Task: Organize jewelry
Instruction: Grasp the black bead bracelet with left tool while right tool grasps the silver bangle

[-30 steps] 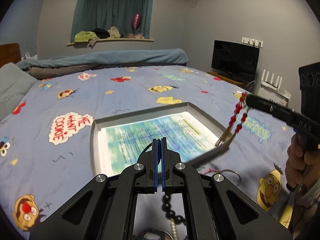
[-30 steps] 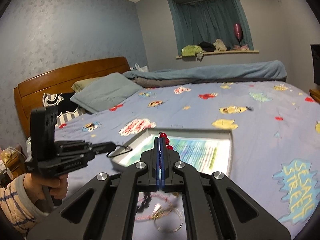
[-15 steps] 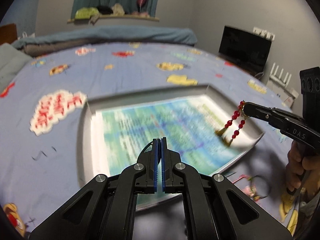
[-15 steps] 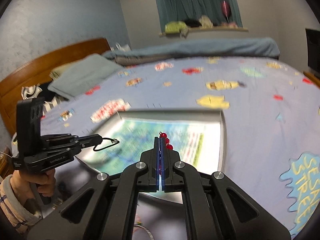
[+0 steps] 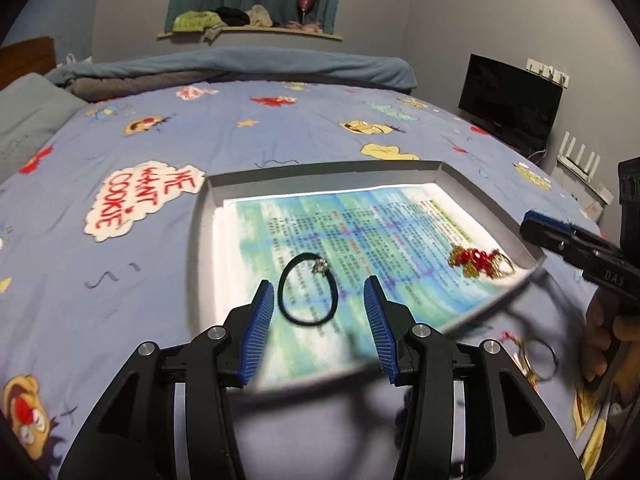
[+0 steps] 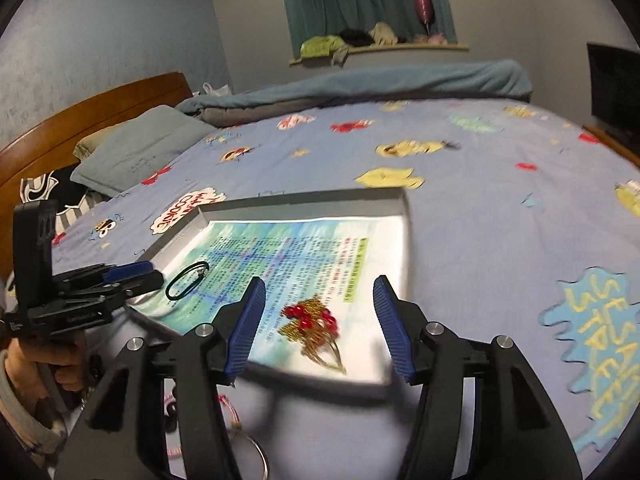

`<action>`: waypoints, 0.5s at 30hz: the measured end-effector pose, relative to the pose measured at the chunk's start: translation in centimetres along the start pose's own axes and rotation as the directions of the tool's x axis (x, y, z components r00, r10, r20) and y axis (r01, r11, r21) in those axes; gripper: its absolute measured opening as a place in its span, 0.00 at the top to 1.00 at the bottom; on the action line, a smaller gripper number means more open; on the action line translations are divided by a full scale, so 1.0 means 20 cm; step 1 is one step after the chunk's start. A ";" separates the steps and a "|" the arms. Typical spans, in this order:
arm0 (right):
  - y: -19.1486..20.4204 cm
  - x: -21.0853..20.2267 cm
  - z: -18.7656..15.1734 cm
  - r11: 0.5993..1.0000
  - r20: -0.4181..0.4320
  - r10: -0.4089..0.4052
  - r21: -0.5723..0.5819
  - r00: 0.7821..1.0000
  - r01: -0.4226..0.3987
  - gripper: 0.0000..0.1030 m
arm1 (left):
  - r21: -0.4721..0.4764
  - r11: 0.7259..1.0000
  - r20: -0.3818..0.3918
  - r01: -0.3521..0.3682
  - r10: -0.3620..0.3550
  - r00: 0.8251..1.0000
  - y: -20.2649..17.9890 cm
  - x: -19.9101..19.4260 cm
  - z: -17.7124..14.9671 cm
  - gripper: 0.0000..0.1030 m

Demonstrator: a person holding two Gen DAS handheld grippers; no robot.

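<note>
- Centrally, lower middle of the left wrist view: black loop bracelet (image 5: 308, 289) with a small silvery charm on its upper edge, lying flat on the printed paper inside the shallow grey tray (image 5: 320, 172).
- Right of frame, same view: red-bead and gold-tassel piece (image 5: 478, 262), bunched in a heap near the tray's right wall.
- Tray sits on the bed's blue cartoon bedspread (image 5: 100, 288).
- Left gripper (image 5: 319, 320): blue-padded fingers (image 5: 256, 336) parted and opening; loop shows between them but lies on the paper, untouched, released.
- Right gripper (image 6: 319, 322): fingers (image 6: 390, 328) apart and opening, the bead piece (image 6: 314, 326) lying loose on the paper between them; nothing gripped.
- Bottom of the right wrist view: thin metal bangle (image 6: 248, 456) on the bedspread outside the tray, partly hidden.
</note>
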State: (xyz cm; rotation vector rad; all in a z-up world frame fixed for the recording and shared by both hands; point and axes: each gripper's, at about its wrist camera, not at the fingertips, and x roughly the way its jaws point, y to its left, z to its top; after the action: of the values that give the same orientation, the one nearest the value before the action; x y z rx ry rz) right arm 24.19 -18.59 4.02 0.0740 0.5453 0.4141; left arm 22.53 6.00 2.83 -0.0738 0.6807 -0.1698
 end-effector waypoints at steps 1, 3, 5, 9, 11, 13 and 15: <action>0.00 -0.03 0.00 1.000 0.012 0.000 -0.001 1.000 0.000 0.45 | 0.005 1.000 0.006 0.001 -0.001 1.000 -0.01 -0.03 -0.01 0.52; -0.01 -0.08 -0.01 1.000 0.030 0.012 0.006 0.999 -0.012 0.45 | 0.001 1.000 0.016 0.010 -0.010 1.000 -0.01 -0.08 -0.02 0.51; 0.00 -0.12 -0.04 1.000 0.038 0.015 0.005 0.999 -0.015 0.45 | -0.009 1.000 0.024 0.027 -0.027 0.999 -0.02 -0.13 -0.05 0.51; 0.02 -0.16 -0.09 1.000 0.030 0.012 -0.010 0.999 -0.011 0.45 | 0.001 0.999 0.016 0.043 -0.043 0.999 -0.07 -0.17 -0.10 0.51; 0.03 -0.16 -0.11 1.000 0.020 0.016 -0.011 1.000 -0.016 0.45 | 0.013 0.999 0.003 0.041 -0.041 0.999 -0.09 -0.17 -0.13 0.51; 0.04 -0.16 -0.13 1.000 0.008 0.016 -0.017 1.000 -0.016 0.45 | 0.016 0.999 -0.011 0.045 -0.045 0.999 -0.10 -0.16 -0.15 0.51; 0.05 -0.16 -0.16 1.000 -0.005 0.020 -0.022 1.000 -0.020 0.45 | 0.024 0.999 -0.020 0.046 -0.046 0.999 -0.12 -0.15 -0.16 0.51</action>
State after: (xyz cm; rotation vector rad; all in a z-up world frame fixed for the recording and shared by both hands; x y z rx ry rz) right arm 19.65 -19.03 3.10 0.0572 0.5448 0.4402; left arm 17.87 4.12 2.46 -0.0644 0.6969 -0.2231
